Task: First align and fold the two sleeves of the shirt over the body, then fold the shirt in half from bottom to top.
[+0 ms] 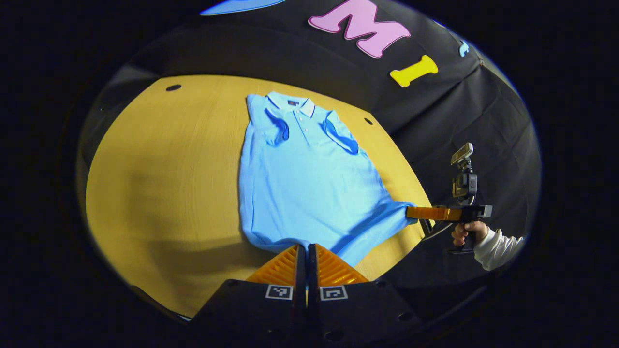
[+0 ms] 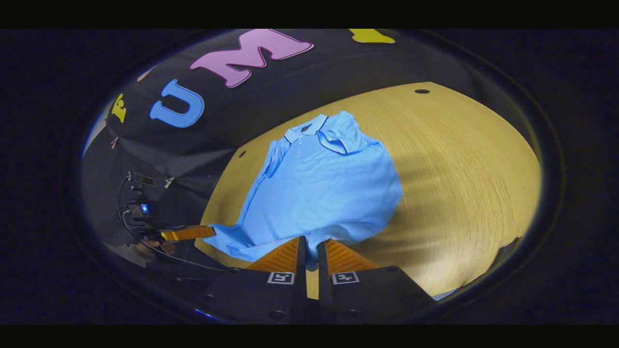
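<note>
Now my left tool (image 1: 306,256) and right tool (image 2: 309,251) are each pinched nearly closed on a bottom hem corner of the blue shirt (image 1: 304,179), which lies flat on the counter (image 1: 159,193), sleeves folded in. Uneven lifting could skew the fold or shake those sleeves loose.

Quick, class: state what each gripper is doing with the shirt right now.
Left gripper: fingers closed on the bottom hem of the blue shirt.
Right gripper: fingers closed on the same hem, at the other corner.

The shirt's (image 1: 309,179) bottom hem corners are hidden between the closed jaws of both grippers.
</note>
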